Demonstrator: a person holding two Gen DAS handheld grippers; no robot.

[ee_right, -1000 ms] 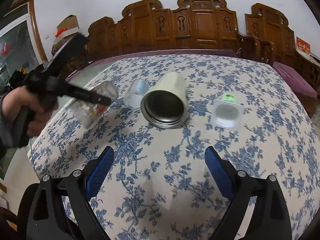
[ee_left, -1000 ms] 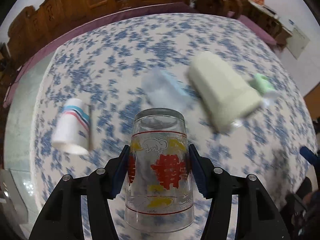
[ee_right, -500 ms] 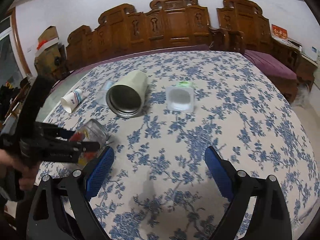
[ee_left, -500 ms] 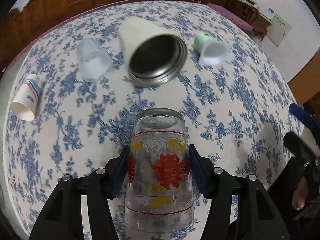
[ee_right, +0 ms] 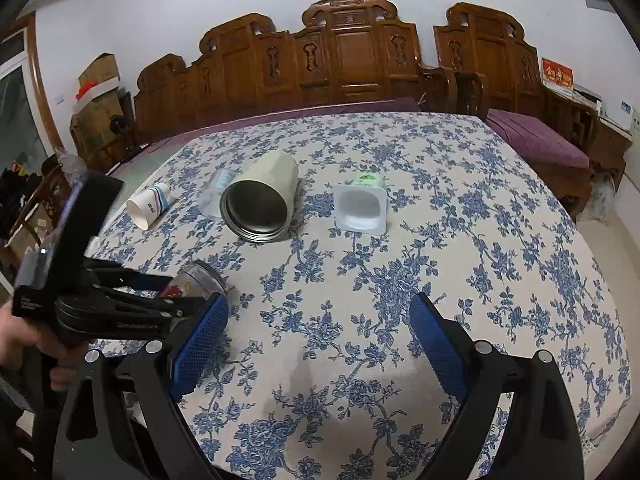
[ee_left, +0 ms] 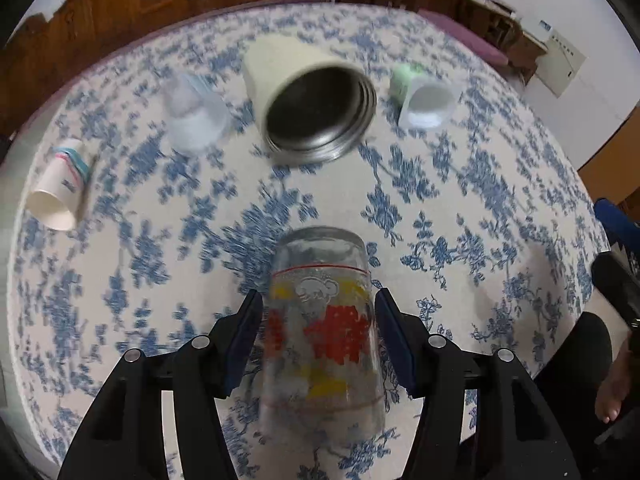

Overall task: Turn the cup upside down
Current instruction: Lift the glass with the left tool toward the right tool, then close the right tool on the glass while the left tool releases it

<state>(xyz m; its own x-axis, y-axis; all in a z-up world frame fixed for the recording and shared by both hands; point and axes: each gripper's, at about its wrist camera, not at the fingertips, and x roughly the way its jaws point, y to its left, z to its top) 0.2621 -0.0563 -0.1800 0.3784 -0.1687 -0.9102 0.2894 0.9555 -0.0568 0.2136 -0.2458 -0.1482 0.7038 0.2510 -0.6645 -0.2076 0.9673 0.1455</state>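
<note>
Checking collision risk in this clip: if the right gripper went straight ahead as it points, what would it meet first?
Probably the tablecloth first; farther along that line lies the white plastic cup, though depth is unclear.

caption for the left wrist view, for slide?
Left gripper holds the printed glass cup above the floral tablecloth; four other cups lie beyond.

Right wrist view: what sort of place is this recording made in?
Most likely a home living or dining room: a carved wooden bench set along the wall, a table under a blue floral tablecloth, and stacked cardboard boxes in the corner.
</note>
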